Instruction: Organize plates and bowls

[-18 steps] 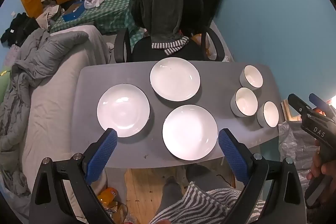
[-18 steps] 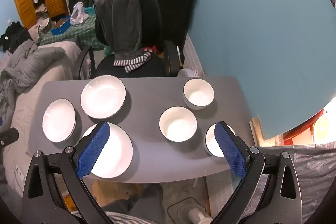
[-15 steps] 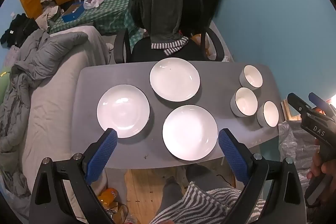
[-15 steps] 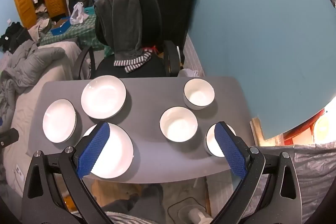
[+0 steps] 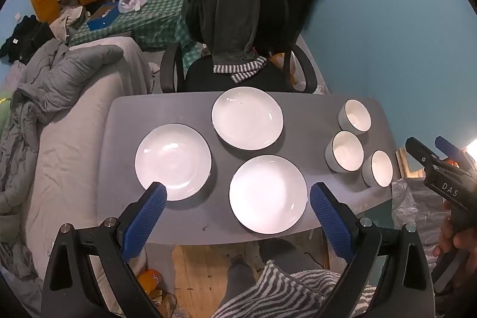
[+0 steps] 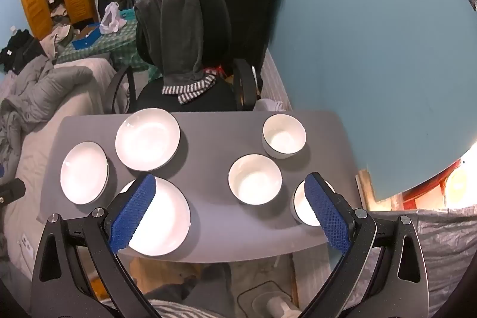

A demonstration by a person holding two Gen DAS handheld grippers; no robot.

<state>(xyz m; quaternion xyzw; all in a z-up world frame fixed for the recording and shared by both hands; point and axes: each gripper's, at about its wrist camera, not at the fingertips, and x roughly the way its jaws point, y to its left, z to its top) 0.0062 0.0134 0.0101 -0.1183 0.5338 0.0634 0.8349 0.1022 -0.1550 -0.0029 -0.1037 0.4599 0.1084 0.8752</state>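
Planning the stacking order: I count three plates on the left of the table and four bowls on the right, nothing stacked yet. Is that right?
Not quite: there are three bowls, not four. The right wrist view shows them clearly: far bowl, middle bowl and near bowl. The three plates on the left of the table are right, and nothing is stacked yet.

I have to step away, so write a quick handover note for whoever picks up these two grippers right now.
Left gripper: open, empty, above the table's near edge.
Right gripper: open, empty, above the bowl side.
Grey table: three plates spread singly on the left, three bowls singly on the right, all upright.
Done: nothing stacked.
Left: gather the plates and bowls.
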